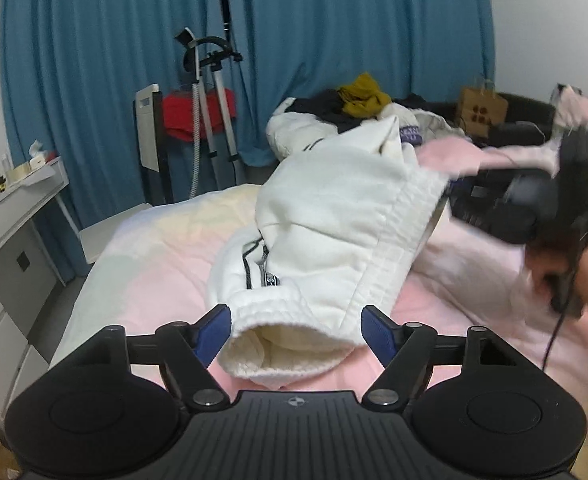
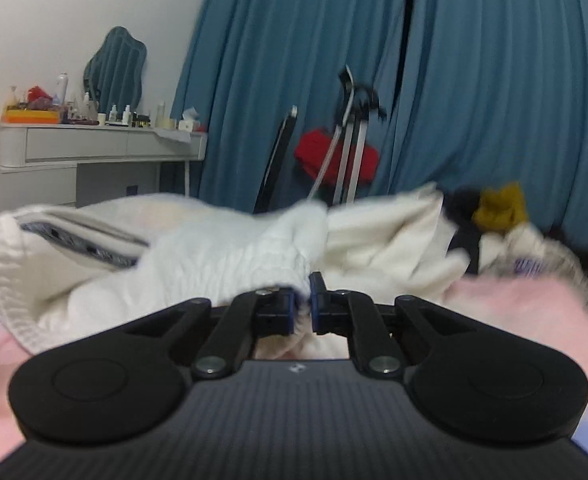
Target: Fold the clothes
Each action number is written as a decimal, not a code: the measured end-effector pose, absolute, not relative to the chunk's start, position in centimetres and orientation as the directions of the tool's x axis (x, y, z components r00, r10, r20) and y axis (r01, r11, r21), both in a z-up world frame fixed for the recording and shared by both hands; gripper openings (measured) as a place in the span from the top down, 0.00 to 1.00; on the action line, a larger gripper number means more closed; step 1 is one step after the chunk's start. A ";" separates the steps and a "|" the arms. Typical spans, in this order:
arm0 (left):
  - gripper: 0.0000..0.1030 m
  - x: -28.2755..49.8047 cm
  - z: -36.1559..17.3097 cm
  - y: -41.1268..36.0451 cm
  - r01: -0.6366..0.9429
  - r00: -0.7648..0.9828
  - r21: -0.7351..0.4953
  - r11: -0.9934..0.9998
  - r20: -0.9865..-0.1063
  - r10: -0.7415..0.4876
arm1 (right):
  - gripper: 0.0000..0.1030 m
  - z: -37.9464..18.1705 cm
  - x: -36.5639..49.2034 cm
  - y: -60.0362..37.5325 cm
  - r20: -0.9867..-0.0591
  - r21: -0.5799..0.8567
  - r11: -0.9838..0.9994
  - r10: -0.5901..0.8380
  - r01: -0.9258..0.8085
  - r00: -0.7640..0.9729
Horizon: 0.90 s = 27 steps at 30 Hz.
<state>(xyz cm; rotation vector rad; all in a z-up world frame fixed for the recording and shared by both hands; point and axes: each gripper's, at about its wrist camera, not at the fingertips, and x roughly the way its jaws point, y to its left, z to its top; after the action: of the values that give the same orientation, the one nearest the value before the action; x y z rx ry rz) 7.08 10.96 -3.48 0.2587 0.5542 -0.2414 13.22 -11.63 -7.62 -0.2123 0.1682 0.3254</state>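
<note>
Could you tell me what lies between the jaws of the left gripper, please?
In the left wrist view, the ribbed cuff of the white garment lies between the open jaws of the left gripper, resting on the pink bedding; neither jaw presses on it.

The left gripper hangs low over a bed spread with a pink and pale yellow cover, its blue-padded jaws wide apart on either side of the ribbed cuff of a white garment, without touching it. The garment's far end rises toward the right gripper, blurred, held in a hand. A clothes pile sits toward the bed's far edge, before blue curtains.
</note>
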 end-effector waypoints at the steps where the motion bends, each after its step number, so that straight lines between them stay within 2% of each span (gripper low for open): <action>1: 0.28 7.0 -3.6 10.8 0.304 0.824 0.191 0.933 -0.545 -0.156 | 0.90 -6.7 12.3 -11.5 -0.183 -0.194 0.924 0.295 -0.329 0.938; 7: 0.28 6.4 -3.9 10.4 0.305 0.845 0.267 0.914 -0.519 -0.130 | 0.91 -1.9 6.1 -11.2 -0.119 -0.197 0.940 0.258 -0.278 0.959; 11: 0.28 6.1 -3.9 10.6 0.302 0.858 0.297 0.906 -0.500 -0.122 | 0.91 0.2 1.6 -12.2 -0.138 -0.189 0.960 0.182 -0.206 0.974; 14: 0.29 6.1 -4.9 10.1 0.338 0.842 0.338 0.878 -0.526 -0.122 | 0.91 -1.2 -0.6 -13.4 -0.252 -0.137 0.982 0.095 -0.133 0.963; 17: 0.29 6.3 -6.0 9.2 0.387 0.817 0.371 0.844 -0.563 -0.126 | 0.91 -5.5 -0.7 -14.9 -0.474 -0.050 0.995 0.048 -0.082 0.879; 20: 0.29 6.3 -7.3 7.8 0.435 0.807 0.437 0.787 -0.577 -0.126 | 0.91 -9.1 0.7 -16.2 -0.642 0.084 0.996 0.087 -0.044 0.762; 23: 0.29 6.4 -9.2 6.4 0.454 0.811 0.515 0.728 -0.577 -0.098 | 0.91 -10.2 1.5 -15.7 -0.654 0.043 0.999 0.046 -0.023 0.755; 27: 0.32 7.6 -12.1 4.7 0.402 0.829 0.635 0.660 -0.558 0.033 | 0.91 -10.6 1.1 -15.1 -0.629 0.031 0.999 0.039 -0.025 0.776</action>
<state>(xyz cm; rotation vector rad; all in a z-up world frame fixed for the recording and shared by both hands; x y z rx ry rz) 7.65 4.74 -12.12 0.8338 0.5702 -0.2221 1.09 -15.15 -10.59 0.0211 0.6812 0.0346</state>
